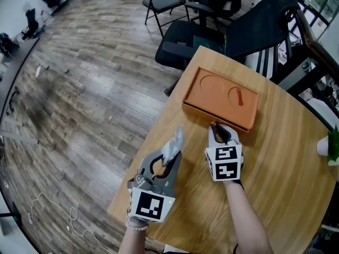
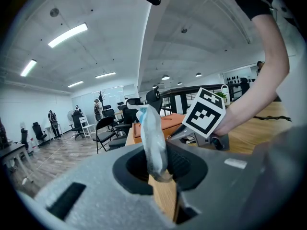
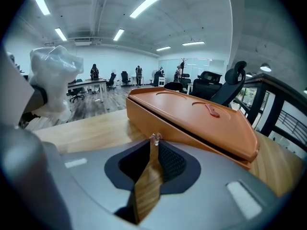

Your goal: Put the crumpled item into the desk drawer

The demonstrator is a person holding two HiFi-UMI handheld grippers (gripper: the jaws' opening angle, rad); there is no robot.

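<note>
On the table (image 1: 275, 163), the orange desk drawer (image 1: 221, 97) sits at 12 o'clock and looks shut. Right tool (image 1: 216, 127) is nearer, tips pinching its tiny clear knob (image 3: 154, 139). Left tool (image 1: 172, 159) clamps the crumpled plastic (image 1: 174, 141) upright; the drawer lies at its 1 o'clock.

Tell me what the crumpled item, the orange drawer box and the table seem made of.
Crumpled item: thin plastic film, likely; translucent, glossy creases.
Drawer box: matte orange, plastic or leatherette, unclear.
Table: wood or laminate; visible grain, satin sheen.
</note>
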